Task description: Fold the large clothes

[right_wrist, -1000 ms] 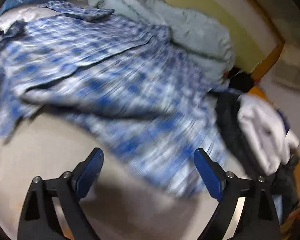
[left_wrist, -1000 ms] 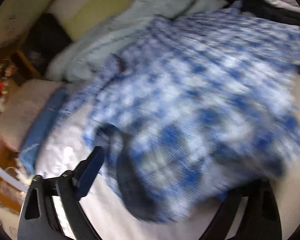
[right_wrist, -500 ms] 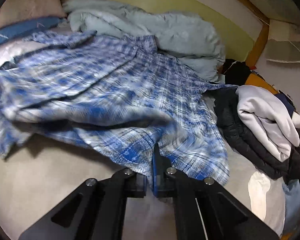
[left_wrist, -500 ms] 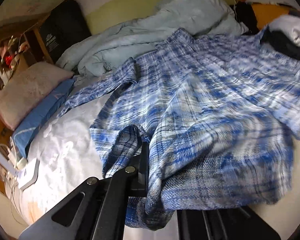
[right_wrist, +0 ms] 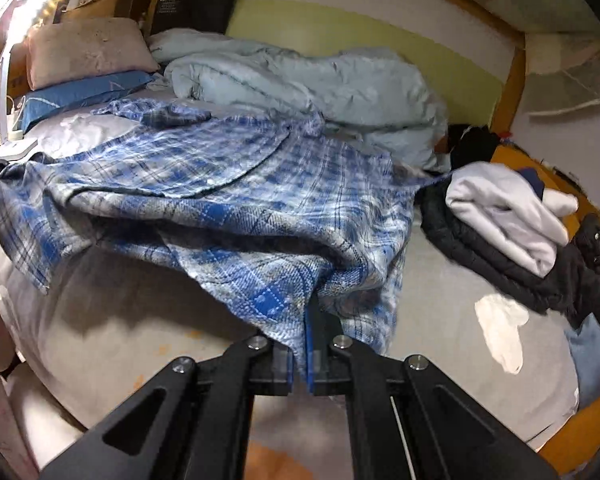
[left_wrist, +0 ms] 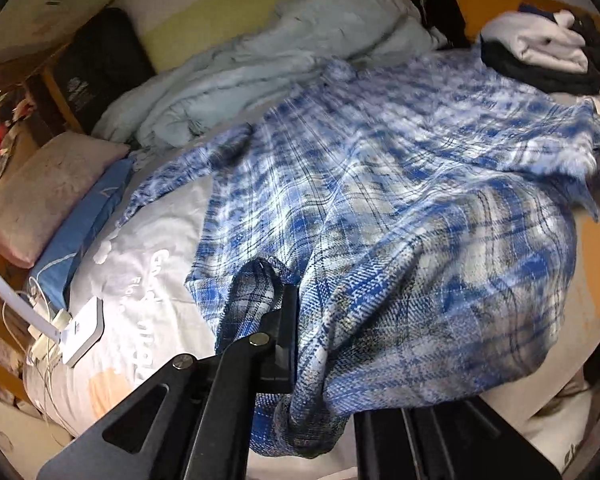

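Left gripper (left_wrist: 296, 344): fingers closed tight on the near hem of the blue plaid shirt (left_wrist: 380, 208); cloth bunches over and hangs below the grip, covering the right-hand finger. Right gripper (right_wrist: 306, 344): fingers pinched together on the shirt's (right_wrist: 228, 200) near edge, fabric caught between the pads and draping down either side. The hem between the two grips is raised off the bed sheet (right_wrist: 120, 300), with shadow beneath it. The rest of the shirt lies spread across the middle of the bed, one sleeve (left_wrist: 188, 172) reaching toward the pillows. Shirt detail is blurred in both views.

To the right of the shirt, a pile of clothes: a white garment (right_wrist: 508, 216) resting on a black jacket (right_wrist: 500, 264). To the left, a white charger block (left_wrist: 82, 330) with cables at the bed edge. Beyond it, a blue pillow (left_wrist: 84, 224) beside a pink pillow (left_wrist: 44, 192). Farthest back, a crumpled pale blue duvet (right_wrist: 308, 80) lies against the yellow-green wall panel (right_wrist: 360, 28), touching the shirt's far edge
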Motion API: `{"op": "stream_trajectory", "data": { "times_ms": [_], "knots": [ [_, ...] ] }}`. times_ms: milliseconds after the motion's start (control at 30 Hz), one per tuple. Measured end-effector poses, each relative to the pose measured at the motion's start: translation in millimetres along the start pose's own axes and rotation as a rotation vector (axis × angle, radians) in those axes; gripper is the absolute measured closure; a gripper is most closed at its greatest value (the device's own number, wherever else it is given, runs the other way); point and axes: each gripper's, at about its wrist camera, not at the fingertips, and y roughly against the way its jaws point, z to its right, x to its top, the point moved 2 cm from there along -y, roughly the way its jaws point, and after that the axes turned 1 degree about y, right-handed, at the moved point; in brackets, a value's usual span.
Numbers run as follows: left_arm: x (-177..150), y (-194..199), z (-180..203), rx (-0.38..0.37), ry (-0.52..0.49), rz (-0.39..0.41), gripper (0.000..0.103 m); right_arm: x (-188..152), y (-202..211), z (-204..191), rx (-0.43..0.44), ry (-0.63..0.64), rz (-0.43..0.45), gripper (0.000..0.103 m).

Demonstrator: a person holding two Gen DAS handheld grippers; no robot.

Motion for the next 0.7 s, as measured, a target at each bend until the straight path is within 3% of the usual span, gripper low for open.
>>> {"op": "stream_trajectory", "data": {
  "times_ms": [133, 267, 400, 500, 600, 667, 700],
  "knots": [
    [35.9, -22.2, -12.0, -0.032, -0.015, -0.052, 0.091, 22.9, -19.9, 3.7, 0.018, 0.03, -0.08, 0.099],
    [83.7, -51.8, -27.1, -0.04, -0.024, -0.11, 0.09, 67.9, -43.6, 11.3, 0.028, 0.044, -0.085, 0.099],
    [116.1, -101.9, -41.7, -0.095, 0.018, -0.235, 0.09, 100.6, -94.1, 26.5, 0.057, -0.018, -0.155, 0.099],
    [119.4, -140.3, -47.8, -0.129, 0.037, -0.322, 0.086, 104.7, -136.1, 37.1, 0.105, -0.081, -0.236, 0.099],
    [120.0, -158.7, -46.7, -0.153, 0.037, -0.305, 0.074, 95.9, -158.3, 40.3, 0.15, -0.126, -0.294, 0.097],
    [122.4, -160.2, -45.6, -0.15, 0.036, -0.27, 0.042, 92.9, -163.3, 38.2, 0.157, -0.119, -0.322, 0.09],
    [125.5, -159.6, -45.1, -0.158, 0.041, -0.258, 0.036, 92.6, -162.5, 38.1, 0.163, -0.118, -0.315, 0.084]
  ]
}}
